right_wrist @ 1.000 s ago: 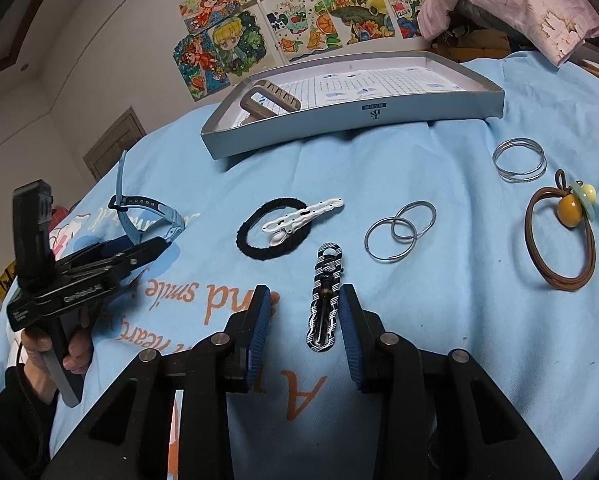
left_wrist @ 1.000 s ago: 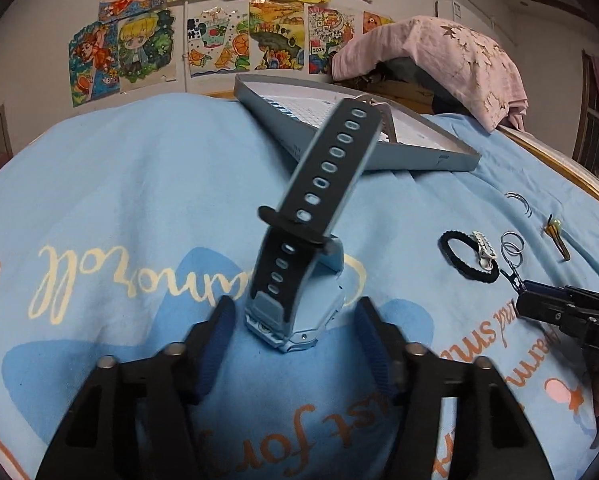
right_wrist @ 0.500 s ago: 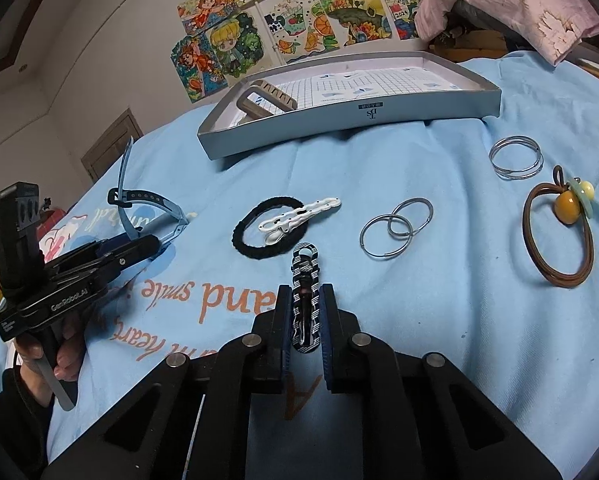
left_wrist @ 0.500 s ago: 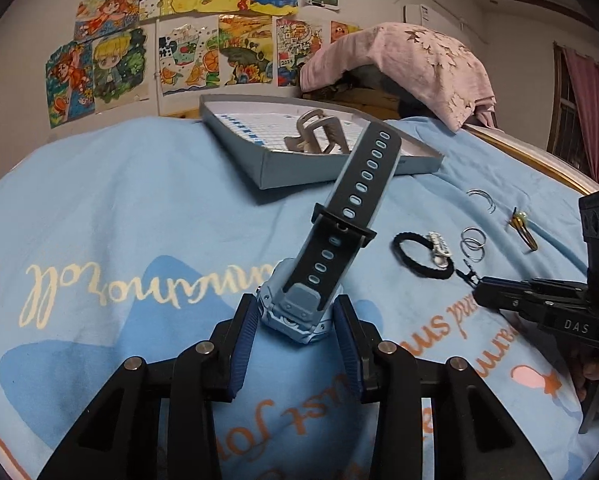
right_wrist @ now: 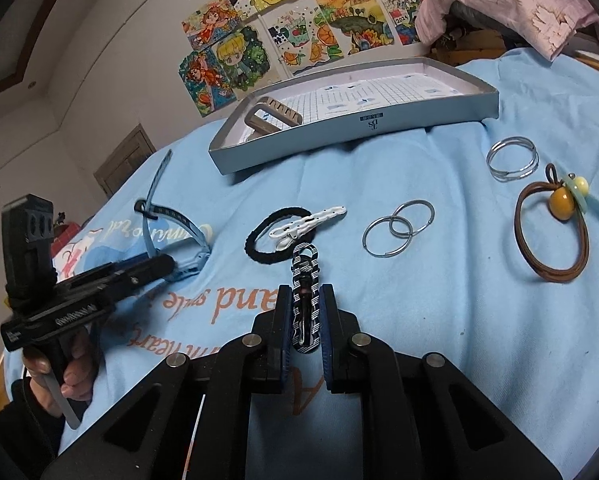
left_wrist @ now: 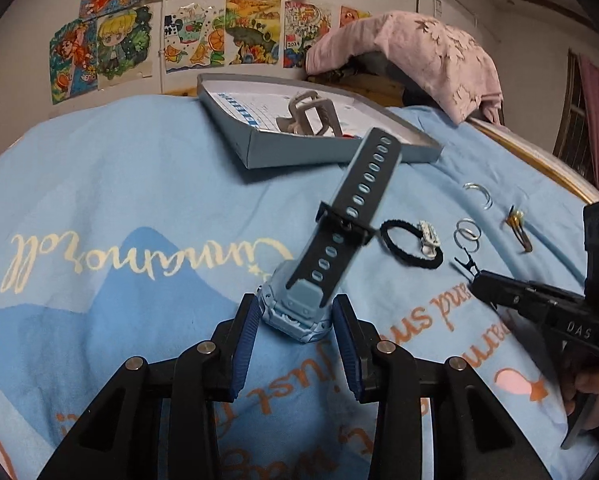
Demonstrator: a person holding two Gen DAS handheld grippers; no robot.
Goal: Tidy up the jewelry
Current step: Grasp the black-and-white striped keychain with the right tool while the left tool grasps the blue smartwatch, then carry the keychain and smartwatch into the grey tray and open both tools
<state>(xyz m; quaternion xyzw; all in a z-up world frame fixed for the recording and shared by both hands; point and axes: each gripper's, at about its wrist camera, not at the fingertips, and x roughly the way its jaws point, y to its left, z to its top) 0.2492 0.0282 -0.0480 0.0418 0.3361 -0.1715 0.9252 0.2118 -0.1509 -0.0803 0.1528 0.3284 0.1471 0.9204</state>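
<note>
My left gripper [left_wrist: 295, 326] is shut on the case of a blue watch [left_wrist: 299, 308], whose dark strap [left_wrist: 355, 208] sticks up toward the grey box lid [left_wrist: 259, 148]. My right gripper [right_wrist: 305, 322] is shut on a black-and-white striped hair clip [right_wrist: 306, 280], held just above the blue sheet. The grey box lid [right_wrist: 379, 124] holds a taupe claw clip [right_wrist: 273, 118]. The watch also shows in the right wrist view [right_wrist: 171, 224], in the left gripper [right_wrist: 167, 268].
On the sheet lie a black hair tie [right_wrist: 259, 236] with a white clip [right_wrist: 311, 222], two linked metal rings [right_wrist: 397, 228], silver bangles [right_wrist: 511, 158] and a brown hair tie with beads [right_wrist: 555, 232]. A pink cloth [left_wrist: 411, 52] covers the headboard beyond.
Both grippers have closed: the left on the watch case, the right on the striped clip. Both objects have lifted slightly off the sheet.
</note>
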